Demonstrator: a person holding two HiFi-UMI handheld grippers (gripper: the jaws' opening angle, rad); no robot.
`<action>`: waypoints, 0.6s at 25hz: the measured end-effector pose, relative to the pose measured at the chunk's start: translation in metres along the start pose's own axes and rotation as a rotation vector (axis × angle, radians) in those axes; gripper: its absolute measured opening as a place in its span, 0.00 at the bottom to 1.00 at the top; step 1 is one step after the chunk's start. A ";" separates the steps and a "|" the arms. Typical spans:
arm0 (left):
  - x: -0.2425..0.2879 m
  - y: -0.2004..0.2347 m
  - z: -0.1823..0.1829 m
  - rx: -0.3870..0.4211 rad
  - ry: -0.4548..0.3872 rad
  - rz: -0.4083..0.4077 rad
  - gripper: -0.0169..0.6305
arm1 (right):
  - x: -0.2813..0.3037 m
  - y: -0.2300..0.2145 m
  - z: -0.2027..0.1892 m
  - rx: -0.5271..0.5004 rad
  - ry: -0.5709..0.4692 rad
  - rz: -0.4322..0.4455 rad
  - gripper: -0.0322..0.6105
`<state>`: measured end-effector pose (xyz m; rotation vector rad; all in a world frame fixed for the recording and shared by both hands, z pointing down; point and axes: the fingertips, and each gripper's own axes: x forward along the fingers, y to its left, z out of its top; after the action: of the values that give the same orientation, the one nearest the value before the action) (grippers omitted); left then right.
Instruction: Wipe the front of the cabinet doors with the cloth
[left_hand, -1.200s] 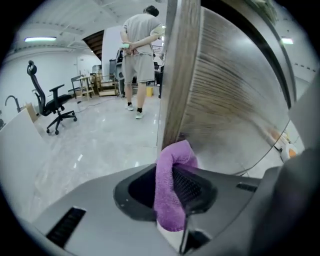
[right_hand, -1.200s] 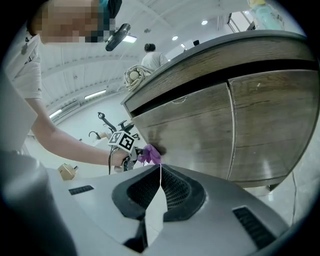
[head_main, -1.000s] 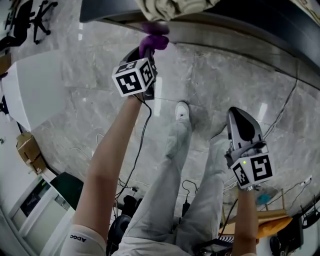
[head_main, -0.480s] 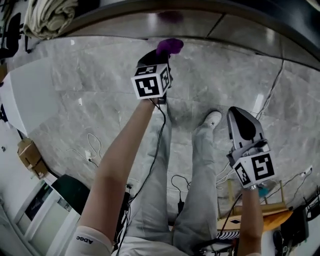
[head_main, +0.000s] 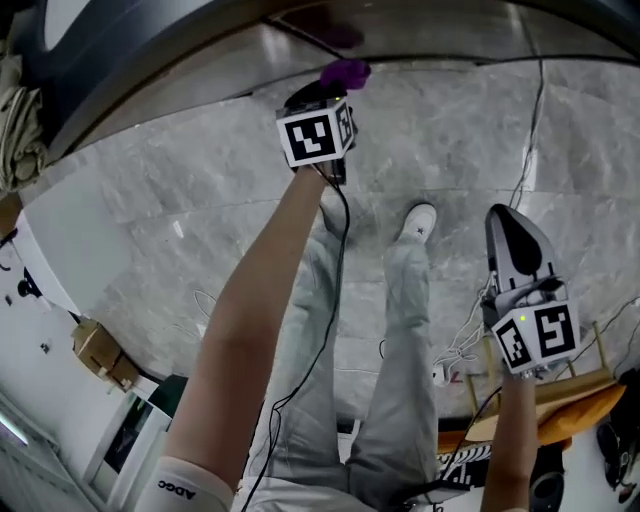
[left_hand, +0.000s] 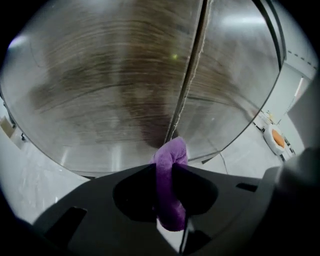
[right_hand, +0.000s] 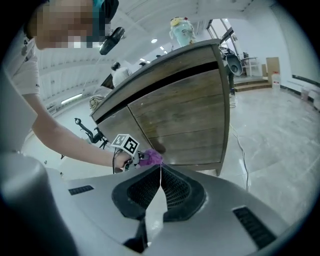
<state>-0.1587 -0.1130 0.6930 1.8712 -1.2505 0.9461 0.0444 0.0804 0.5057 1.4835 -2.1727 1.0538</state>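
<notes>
Close by the person's right leg, the right gripper (head_main: 507, 222) hangs over the marble floor (head_main: 180, 200), its jaws pressed together with nothing between them. Farther out, at the end of an outstretched arm, the left gripper (left_hand: 167, 172) is clamped on a purple cloth (left_hand: 171, 155). The cloth's bunched tip meets the wooden cabinet doors (left_hand: 110, 90) low down, at the seam between them.

The cloth (left_hand: 168, 167) is fuzzy, the cabinet doors (left_hand: 110, 90) glossy wood grain (floor (head_main: 200, 200): polished marble).
</notes>
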 end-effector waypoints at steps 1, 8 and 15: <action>0.004 0.003 -0.001 0.002 0.009 0.005 0.16 | 0.001 -0.003 -0.005 0.014 0.000 -0.015 0.09; 0.012 0.062 0.006 0.028 0.048 -0.003 0.16 | 0.037 0.032 -0.023 0.084 -0.012 -0.058 0.09; 0.000 0.159 -0.012 0.054 0.120 0.015 0.16 | 0.107 0.101 -0.010 0.074 -0.032 -0.013 0.09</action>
<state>-0.3106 -0.1508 0.7216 1.8194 -1.1793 1.0936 -0.0921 0.0357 0.5380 1.5550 -2.1646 1.1254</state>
